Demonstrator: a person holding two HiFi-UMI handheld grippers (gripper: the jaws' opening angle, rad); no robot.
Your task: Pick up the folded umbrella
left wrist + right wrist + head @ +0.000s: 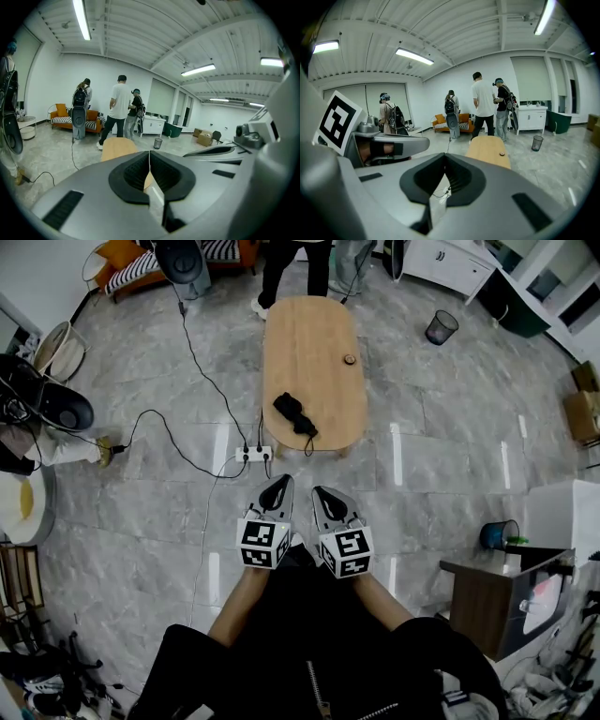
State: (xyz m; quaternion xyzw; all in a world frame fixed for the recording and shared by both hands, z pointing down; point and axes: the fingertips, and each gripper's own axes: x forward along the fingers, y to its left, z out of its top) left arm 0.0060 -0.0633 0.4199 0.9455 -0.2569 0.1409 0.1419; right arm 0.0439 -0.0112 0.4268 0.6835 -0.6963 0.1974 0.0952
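The folded umbrella [293, 414] lies on the oval table [314, 324], at its near left end. A small round object [350, 359] sits on the same table further back, by the right edge. The 2 grippers are side by side over the floor, before the table's near end, the left gripper [278, 486] beside the right gripper [325, 493]. A power strip [253, 455] lies on the floor just left of the table's near end. A waste bin [441, 327] stands right of the table, well apart. A sofa [141, 263] is behind it to the left. A person [281, 273] stands at the table's far end.
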